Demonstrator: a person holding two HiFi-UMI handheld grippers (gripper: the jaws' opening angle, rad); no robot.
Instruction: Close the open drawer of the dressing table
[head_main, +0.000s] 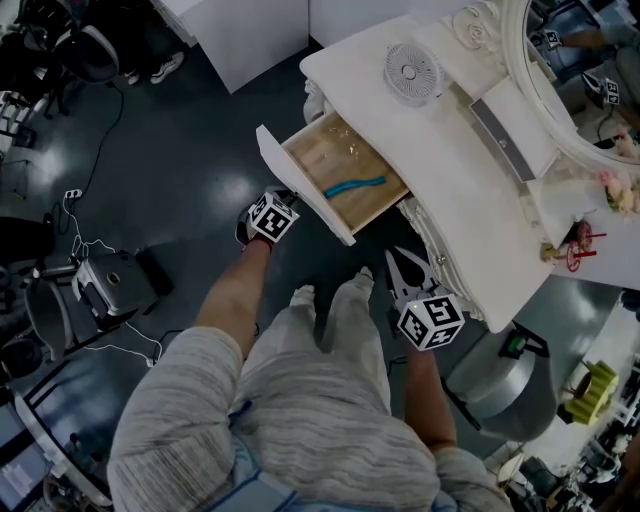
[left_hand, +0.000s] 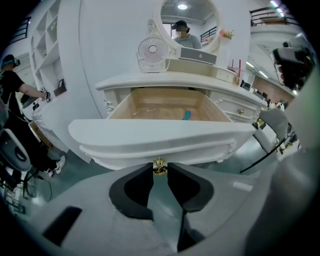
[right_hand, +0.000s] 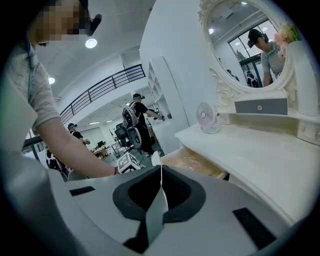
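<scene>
1. Dressing table (head_main: 470, 190): white and glossy, with carved scrollwork along its edges. Its flat surface stands over a dark, polished floor (head_main: 190, 170).
2. Mirror (right_hand: 245, 45): oval glass in an ornate white moulded frame, upright at the back of the surface.
3. Drawer (head_main: 300, 185): pulled well out from under the surface. It has a curved white front panel and a pale bare-wood interior.
4. Fan (head_main: 412, 72): small, round and white with a grille face, standing on the surface near the mirror.
5. Left gripper (left_hand: 160, 172): at the middle of the drawer front. Its black padded fingers (left_hand: 140, 185) are closed on the knob (left_hand: 160, 168).
6. Right gripper (right_hand: 160, 170): held apart from the drawer, beside the table edge. Its fingers are pressed together with nothing between them.
7. Blue object (head_main: 353, 187): slim and wavy, lying on the drawer's wooden bottom. Its kind cannot be determined.
8. Knob: small, gold-coloured metal, ornate in shape.
</scene>
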